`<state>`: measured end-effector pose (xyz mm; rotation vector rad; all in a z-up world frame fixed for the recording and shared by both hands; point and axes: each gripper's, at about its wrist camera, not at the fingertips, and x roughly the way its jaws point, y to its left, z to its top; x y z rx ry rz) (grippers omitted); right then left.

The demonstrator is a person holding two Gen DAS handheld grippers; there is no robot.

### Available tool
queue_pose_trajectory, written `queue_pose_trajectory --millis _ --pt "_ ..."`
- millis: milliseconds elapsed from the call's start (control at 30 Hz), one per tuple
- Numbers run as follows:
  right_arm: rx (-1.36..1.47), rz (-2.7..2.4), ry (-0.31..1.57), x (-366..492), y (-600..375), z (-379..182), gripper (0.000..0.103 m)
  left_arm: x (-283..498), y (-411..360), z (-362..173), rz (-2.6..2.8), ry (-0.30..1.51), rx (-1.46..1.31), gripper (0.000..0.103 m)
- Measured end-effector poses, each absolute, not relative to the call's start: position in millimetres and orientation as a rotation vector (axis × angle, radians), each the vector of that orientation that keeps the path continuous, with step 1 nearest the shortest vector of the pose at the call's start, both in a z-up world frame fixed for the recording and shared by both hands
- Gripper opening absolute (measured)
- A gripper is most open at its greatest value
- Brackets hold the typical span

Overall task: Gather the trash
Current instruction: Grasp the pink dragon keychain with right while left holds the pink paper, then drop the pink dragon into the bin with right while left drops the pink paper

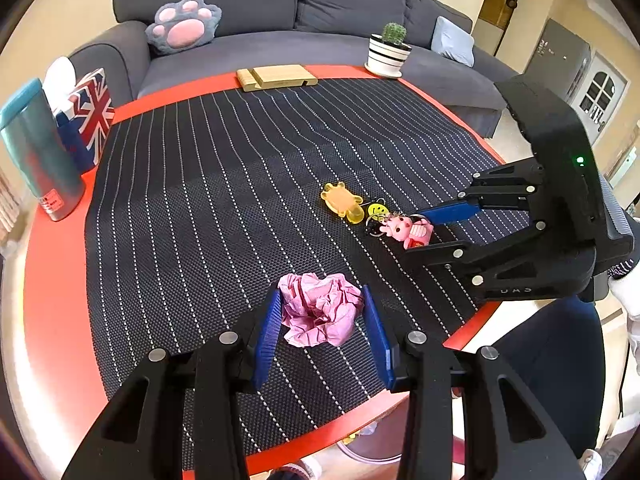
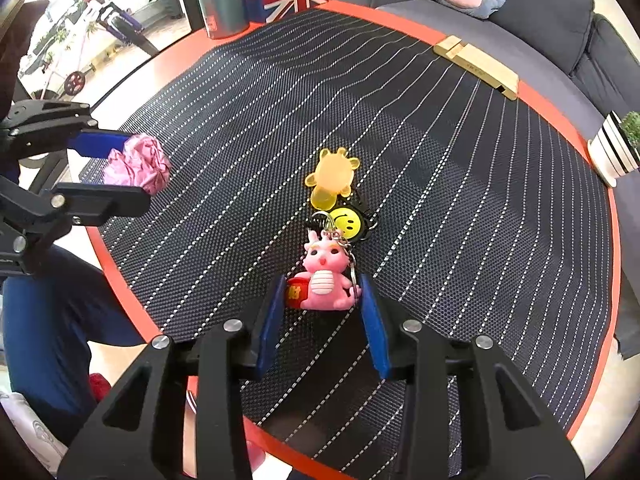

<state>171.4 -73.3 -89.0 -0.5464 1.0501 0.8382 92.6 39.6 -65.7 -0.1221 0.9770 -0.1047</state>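
A crumpled pink paper ball (image 1: 320, 309) lies on the black striped mat near the table's front edge. My left gripper (image 1: 322, 300) is open with its blue pads on either side of the ball, close to it; it also shows in the right wrist view (image 2: 108, 172), as does the ball (image 2: 138, 165). My right gripper (image 2: 323, 292) is open around a pink dragon keychain (image 2: 326, 278), whose ring joins a yellow smiley tag (image 2: 350, 222) and a yellow translucent toy (image 2: 332, 178). The right gripper (image 1: 416, 234) also shows in the left wrist view by the keychain (image 1: 406, 231).
A red round table (image 1: 52, 280) carries the mat. At its far edges stand a teal tumbler (image 1: 38, 152), a Union Jack box (image 1: 90, 114), a wooden stand (image 1: 276, 77) and a potted cactus (image 1: 390, 52). A grey sofa (image 1: 260, 4) lies behind.
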Motion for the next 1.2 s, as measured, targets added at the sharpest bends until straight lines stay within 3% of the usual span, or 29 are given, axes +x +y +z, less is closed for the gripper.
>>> queue_pose_trajectory --millis 533,1200 --pt "-0.428 0.838 0.94 152.1 -100.8 -39.2 0.037 83.2 24.2 -43.1 -0.119 0.93 -0.129 0.04" --pt "-0.345 0.855 0.873 49.3 -165.6 -7.0 0.037 16.8 -29.6 -19.4 -0.152 0.871 -0.082 0.04"
